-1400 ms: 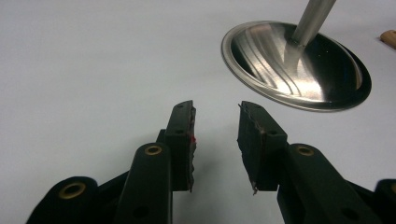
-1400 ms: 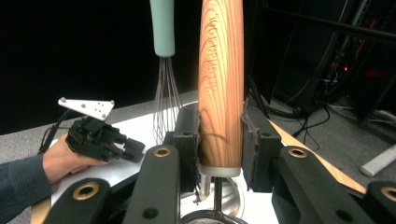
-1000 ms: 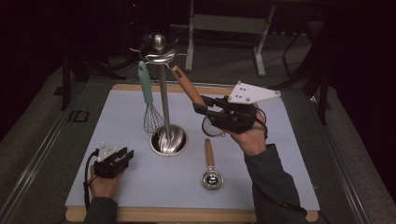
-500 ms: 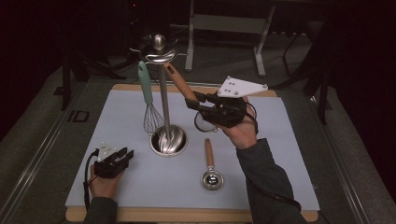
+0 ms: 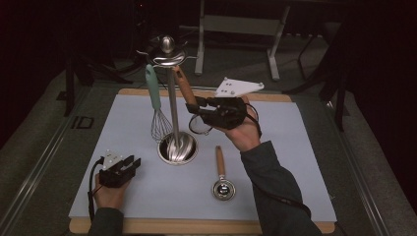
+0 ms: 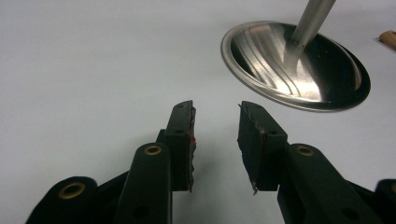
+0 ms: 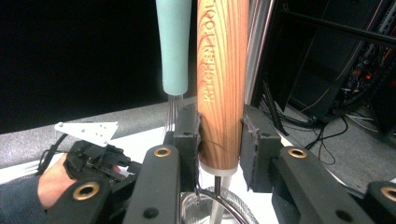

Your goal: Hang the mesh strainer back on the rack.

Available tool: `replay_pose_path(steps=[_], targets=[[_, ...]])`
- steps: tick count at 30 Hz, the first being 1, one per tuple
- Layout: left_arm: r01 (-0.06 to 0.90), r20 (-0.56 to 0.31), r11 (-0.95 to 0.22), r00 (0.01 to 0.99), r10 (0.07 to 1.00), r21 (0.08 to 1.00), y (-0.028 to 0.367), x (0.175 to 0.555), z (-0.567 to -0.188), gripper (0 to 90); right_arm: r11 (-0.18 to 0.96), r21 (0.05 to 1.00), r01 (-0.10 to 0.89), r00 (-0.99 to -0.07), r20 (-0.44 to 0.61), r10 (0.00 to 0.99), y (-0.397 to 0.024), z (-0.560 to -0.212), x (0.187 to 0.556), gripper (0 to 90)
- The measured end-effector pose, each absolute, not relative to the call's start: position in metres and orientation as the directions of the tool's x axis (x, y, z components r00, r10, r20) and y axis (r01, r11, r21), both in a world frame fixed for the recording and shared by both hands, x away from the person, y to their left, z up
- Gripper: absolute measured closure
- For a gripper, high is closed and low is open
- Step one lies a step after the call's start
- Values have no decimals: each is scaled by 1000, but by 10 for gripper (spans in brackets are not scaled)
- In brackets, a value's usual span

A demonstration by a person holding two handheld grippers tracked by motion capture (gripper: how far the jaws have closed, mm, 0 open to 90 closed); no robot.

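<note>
Steel utensil stand (image 5: pixel 172 125) on the pale mat (image 5: pixel 123 128), mid-tabletop.
Green-handled whisk (image 5: pixel 156 105) hangs at its left, wooden-handled strainer (image 5: pixel 187 96) right; wooden-handled measuring spoon (image 5: pixel 222 174) lies right-front.

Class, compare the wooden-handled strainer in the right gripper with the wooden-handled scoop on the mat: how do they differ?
The strainer is off the mat, gripped by its handle in the right gripper; the scoop lies flat on the mat, untouched. The strainer's handle tilts up toward the stand; the scoop's lies level. Both have wooden handles and metal heads.
</note>
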State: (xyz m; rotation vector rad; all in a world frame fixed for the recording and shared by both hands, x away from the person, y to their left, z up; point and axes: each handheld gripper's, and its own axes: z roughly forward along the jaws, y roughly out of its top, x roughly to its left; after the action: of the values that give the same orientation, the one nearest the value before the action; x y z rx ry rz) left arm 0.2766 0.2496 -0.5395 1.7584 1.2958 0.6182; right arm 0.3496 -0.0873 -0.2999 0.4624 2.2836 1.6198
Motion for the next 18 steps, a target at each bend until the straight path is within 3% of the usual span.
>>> replay_pose_path(steps=[18], targets=[[517, -90, -109, 344, 935, 849, 250, 277, -539, 662, 326, 938, 122, -910, -25, 413, -57, -305, 362, 709]])
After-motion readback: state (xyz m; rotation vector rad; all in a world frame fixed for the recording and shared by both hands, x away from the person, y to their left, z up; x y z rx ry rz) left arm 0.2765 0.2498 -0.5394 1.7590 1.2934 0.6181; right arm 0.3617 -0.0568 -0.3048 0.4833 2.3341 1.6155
